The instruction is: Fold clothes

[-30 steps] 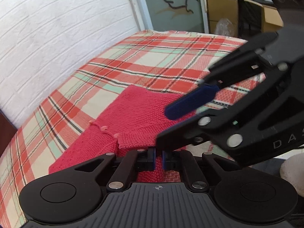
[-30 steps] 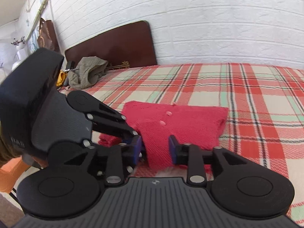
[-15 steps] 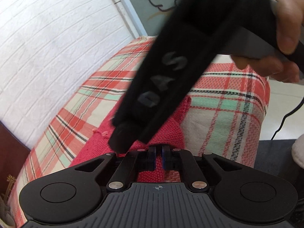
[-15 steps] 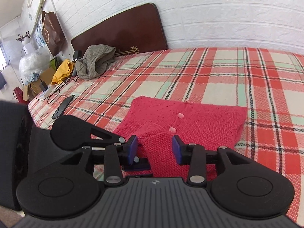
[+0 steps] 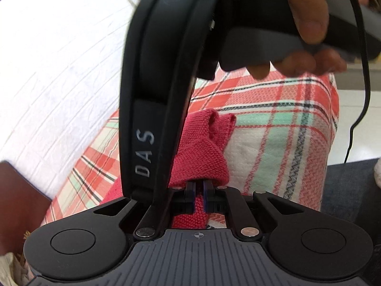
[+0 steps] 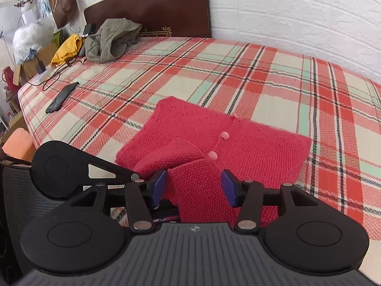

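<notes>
Left wrist view: your left gripper (image 5: 198, 194) has its blue pads pressed together on a fold of the red knitted cardigan (image 5: 202, 152). The knit bunches up right ahead of the fingertips and rises in a crumpled peak over the plaid bedspread (image 5: 285, 143). Your right gripper's black body, lettered "DAS", crosses the frame from upper centre down to just left of the pinched cloth; its fingertips are out of sight here. Your right hand (image 5: 307, 23) wraps its grey handle at the top. White brick wall (image 5: 59, 71) to the left.

Right wrist view: your right gripper (image 6: 194, 187) stands with its blue pads (image 6: 159, 186) spread wide, one either side of a raised flap of the cardigan (image 6: 250, 150). The flap sits between the pads; contact on either pad cannot be told. The rest of the garment lies flat on the bedspread (image 6: 238, 76) just beyond, two pink buttons (image 6: 224, 135) in line above the flap. The left gripper's black linkage comes in from the lower left, its tip beside your left pad. Far off at the headboard (image 6: 147, 7): grey garment (image 6: 112, 40), yellow cloth (image 6: 67, 47), a dark phone (image 6: 62, 97) near the left edge.
</notes>
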`<state>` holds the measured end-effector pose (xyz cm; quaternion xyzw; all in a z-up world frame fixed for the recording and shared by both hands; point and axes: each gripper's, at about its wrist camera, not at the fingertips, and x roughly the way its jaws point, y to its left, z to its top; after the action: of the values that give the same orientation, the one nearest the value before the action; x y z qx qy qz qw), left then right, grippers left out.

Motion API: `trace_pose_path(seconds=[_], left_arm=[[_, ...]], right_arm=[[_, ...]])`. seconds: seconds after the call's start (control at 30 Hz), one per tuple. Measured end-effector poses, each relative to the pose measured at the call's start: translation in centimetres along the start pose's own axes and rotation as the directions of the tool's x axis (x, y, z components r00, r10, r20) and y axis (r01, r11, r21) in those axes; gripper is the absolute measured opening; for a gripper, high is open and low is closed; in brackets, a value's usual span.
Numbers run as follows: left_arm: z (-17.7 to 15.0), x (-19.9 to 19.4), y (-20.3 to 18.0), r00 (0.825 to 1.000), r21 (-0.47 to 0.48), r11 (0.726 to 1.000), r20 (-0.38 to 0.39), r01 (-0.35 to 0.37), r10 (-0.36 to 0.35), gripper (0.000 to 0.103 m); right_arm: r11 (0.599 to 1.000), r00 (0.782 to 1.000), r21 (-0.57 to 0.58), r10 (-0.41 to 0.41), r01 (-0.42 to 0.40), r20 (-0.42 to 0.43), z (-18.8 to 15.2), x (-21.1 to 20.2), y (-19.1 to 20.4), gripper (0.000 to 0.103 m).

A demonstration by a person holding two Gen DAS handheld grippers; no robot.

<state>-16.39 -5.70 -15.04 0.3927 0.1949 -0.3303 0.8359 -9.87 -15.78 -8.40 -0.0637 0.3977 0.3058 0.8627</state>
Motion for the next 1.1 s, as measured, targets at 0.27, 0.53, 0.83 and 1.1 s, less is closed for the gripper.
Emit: trace_pose_path(seconds=[0.27,0.53,0.83,1.1], left_arm=[[-0.2,-0.1,0.4,1.000,-0.026,1.000,0.009,0.007,-0.007,0.001],[-0.1,0.3,0.9,1.000,-0.040,0.999,-0.004,-0.003,0.002,0.005],[0.5,0.1,3.9,0.998,-0.165,0.984,0.031,0.064,-0.060,0.013],[0.4,-2.5,7.3,0.960,-0.380,0.882,0.124,0.278,-0.249,0.035]], right_arm=[[1.000,1.000,0.007,-0.026,0.026,-0.007,-1.1,-0.3,-0.4,0.033],[0.988,0.994,0.119,-0.105,0.099,0.041,-2.5,-1.5,-2.3,0.000],[0.991,0.984,0.088,-0.112,0.100,0.138,-5.5,-3.9,-1.1,0.028],[0.989,0.972,-0.025,-0.138,0.146,0.191,-5.8,-4.1,0.8,0.040]])
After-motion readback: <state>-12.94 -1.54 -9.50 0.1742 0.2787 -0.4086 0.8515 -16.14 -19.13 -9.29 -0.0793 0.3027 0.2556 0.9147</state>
